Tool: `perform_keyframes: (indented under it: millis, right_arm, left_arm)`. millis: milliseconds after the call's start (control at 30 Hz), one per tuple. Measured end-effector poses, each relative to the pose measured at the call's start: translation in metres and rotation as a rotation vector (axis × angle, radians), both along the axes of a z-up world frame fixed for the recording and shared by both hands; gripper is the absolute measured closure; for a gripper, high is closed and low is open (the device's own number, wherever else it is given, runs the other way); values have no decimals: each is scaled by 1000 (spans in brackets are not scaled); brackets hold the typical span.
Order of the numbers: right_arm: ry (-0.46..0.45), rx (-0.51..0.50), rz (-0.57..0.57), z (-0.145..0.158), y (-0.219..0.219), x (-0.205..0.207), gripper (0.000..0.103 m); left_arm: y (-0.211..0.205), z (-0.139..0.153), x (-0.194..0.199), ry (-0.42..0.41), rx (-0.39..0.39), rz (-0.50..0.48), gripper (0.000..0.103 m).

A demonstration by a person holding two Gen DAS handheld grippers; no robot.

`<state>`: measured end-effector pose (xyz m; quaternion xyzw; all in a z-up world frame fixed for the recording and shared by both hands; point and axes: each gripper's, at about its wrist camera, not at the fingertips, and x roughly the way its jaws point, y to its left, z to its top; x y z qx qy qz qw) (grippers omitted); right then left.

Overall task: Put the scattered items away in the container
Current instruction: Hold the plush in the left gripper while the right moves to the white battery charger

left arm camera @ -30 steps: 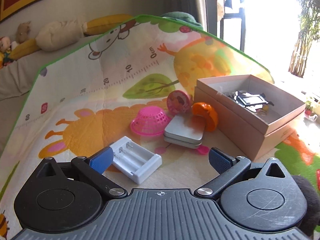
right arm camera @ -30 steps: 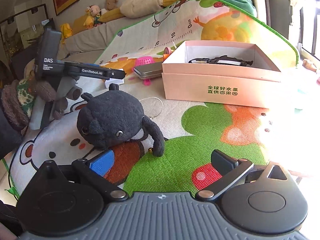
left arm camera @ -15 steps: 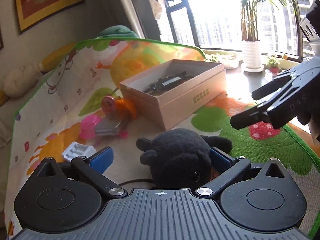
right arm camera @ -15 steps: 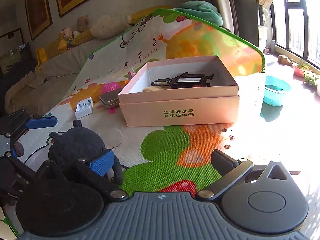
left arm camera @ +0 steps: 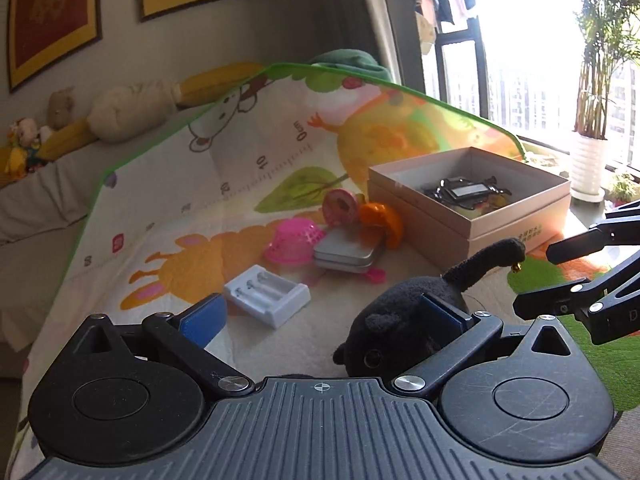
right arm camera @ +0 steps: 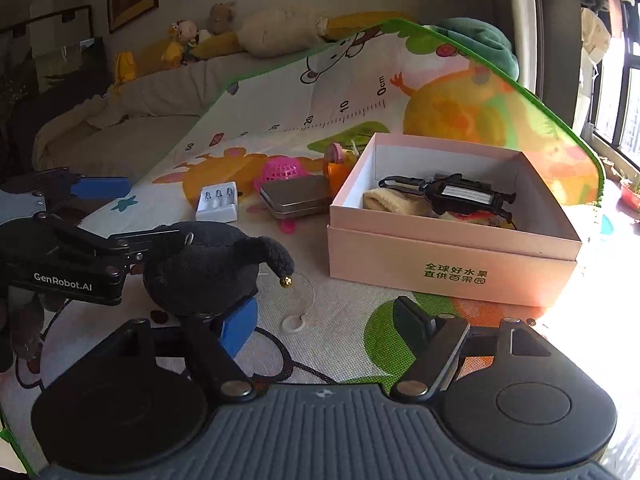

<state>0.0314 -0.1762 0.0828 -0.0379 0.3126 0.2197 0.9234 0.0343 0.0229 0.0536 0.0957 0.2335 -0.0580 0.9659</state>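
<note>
A black plush toy (left arm camera: 400, 320) (right arm camera: 208, 264) with a small bell on its tail lies on the play mat. My left gripper (left arm camera: 324, 312) (right arm camera: 148, 210) is open; its right finger rests against the plush and only mat shows between the pads. My right gripper (right arm camera: 326, 322) (left arm camera: 536, 278) is closing; its left blue pad sits under the plush's edge, with nothing between the jaws. The open pink box (left arm camera: 468, 240) (right arm camera: 452, 268) stands beyond and holds a black strap item (right arm camera: 460, 194) and a yellowish cloth (right arm camera: 388, 200).
Left of the box on the mat lie a white battery charger (left arm camera: 266, 294) (right arm camera: 218, 202), a pink basket (left arm camera: 294, 240), a silver tin (left arm camera: 346, 250), an orange toy (left arm camera: 380, 220) and a pink disc (left arm camera: 340, 206). A sofa with soft toys runs behind.
The left view has swung back left, so the plush has gone from between its fingers to its right finger. The right gripper's jaws have narrowed and it sits closer to the plush.
</note>
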Motion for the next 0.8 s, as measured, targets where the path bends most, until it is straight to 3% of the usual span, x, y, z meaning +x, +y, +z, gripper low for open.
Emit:
perform_keyframes:
  millis: [100,233,333,433,567,667,800]
  right_arm:
    - [35,-7,16,-2,18,16,27]
    - [59,-33,21,-6,36,32,27]
    - [57,-57,37,-4,41,35,27]
    - [28,-97,57,6,43,32,27]
    - [-48,-137,66,36,35,26,27]
    - [-75,-139,39,56,32,32,26]
    - [-77,-96,39,71,48,54,26]
  left_arm:
    - [15,-1,-4,4,-16,-10,0]
    - [23,-6,-20,29,-50,-181,0]
    - [9,-18,-16,53,0,-226,0]
    - [-4,-30,3,63,23,-252,0]
    - [-11,-38,23,80,-22,-298,0]
    - [-10,-40,27,86,-62,-315,27]
    - [8,-38,18,71,-81,-281,29]
